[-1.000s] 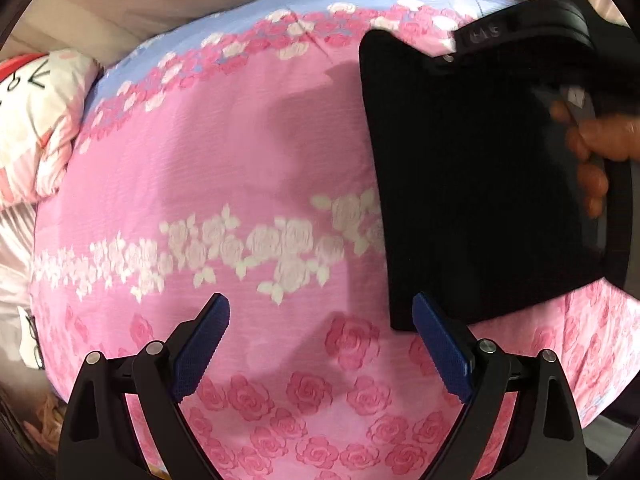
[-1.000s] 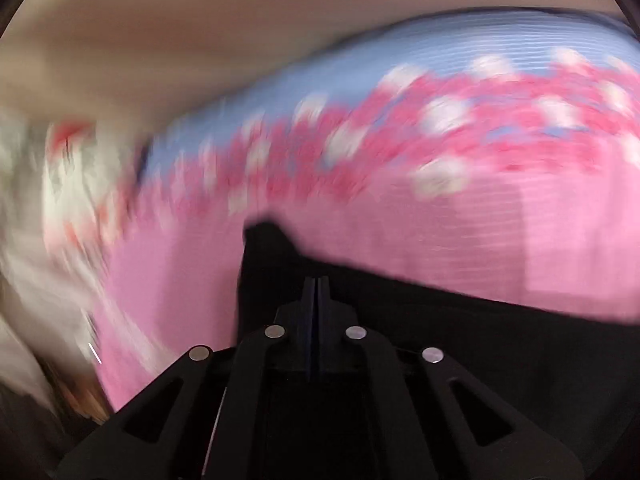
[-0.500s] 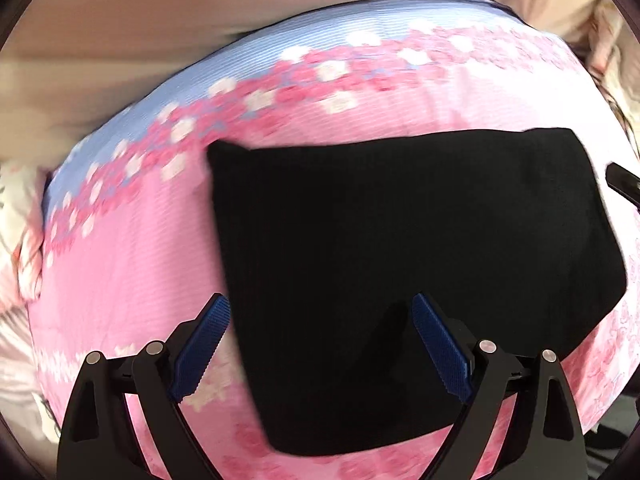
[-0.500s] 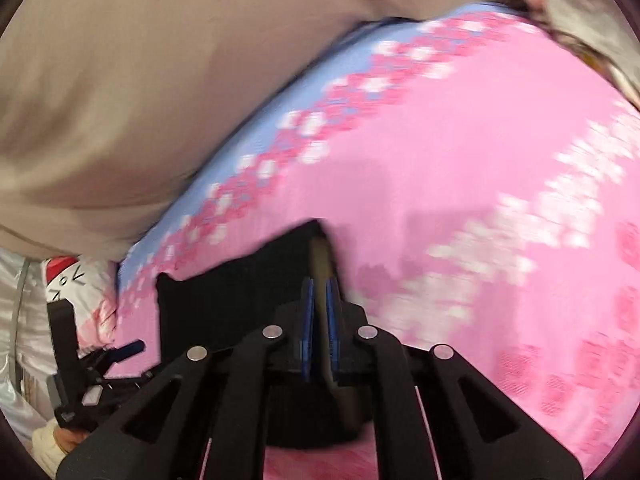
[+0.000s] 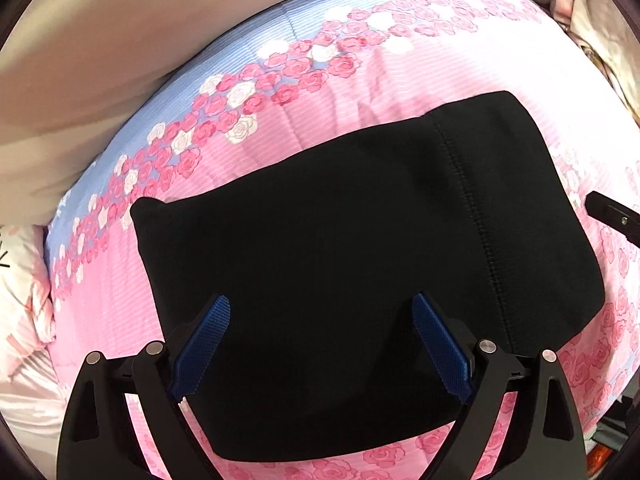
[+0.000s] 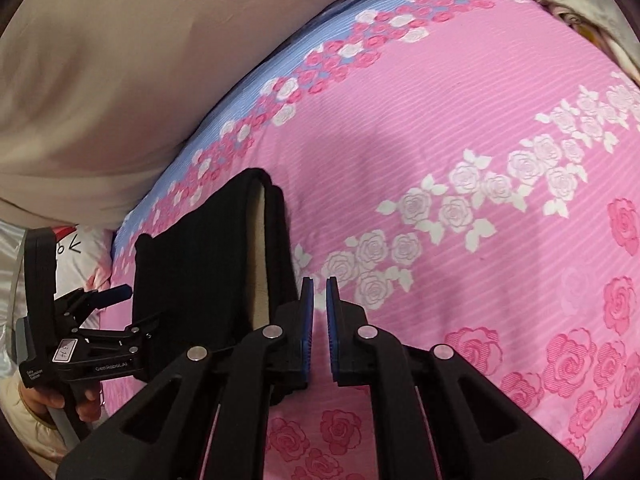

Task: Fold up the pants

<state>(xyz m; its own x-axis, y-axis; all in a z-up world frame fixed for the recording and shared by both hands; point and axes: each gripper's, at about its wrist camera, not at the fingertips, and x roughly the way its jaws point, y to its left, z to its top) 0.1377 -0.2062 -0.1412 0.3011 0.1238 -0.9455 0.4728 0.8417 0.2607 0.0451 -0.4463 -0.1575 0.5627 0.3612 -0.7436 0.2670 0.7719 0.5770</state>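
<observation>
The black pants [image 5: 360, 248] lie folded into a flat rectangle on the pink rose-print bedspread [image 5: 304, 92]. My left gripper [image 5: 320, 340] is open and empty, hovering over the near edge of the folded pants. In the right wrist view the pants [image 6: 200, 264] sit left of my right gripper [image 6: 320, 292], whose blue pads are a narrow gap apart with nothing between them, just beside the pants' waistband end. The left gripper [image 6: 116, 294] shows there at the far left, held by a hand.
A beige wall [image 5: 100, 60] runs behind the bed. A white-and-pink pillow [image 5: 20, 288] lies at the left edge of the bed. Crumpled pale bedding [image 6: 580, 12] lies at the far right corner. The right gripper's tip [image 5: 612, 216] shows at the right edge.
The right gripper has let go of the pants and its jaws have parted slightly. The pants now lie flat on the bed. The left gripper has swung over them.
</observation>
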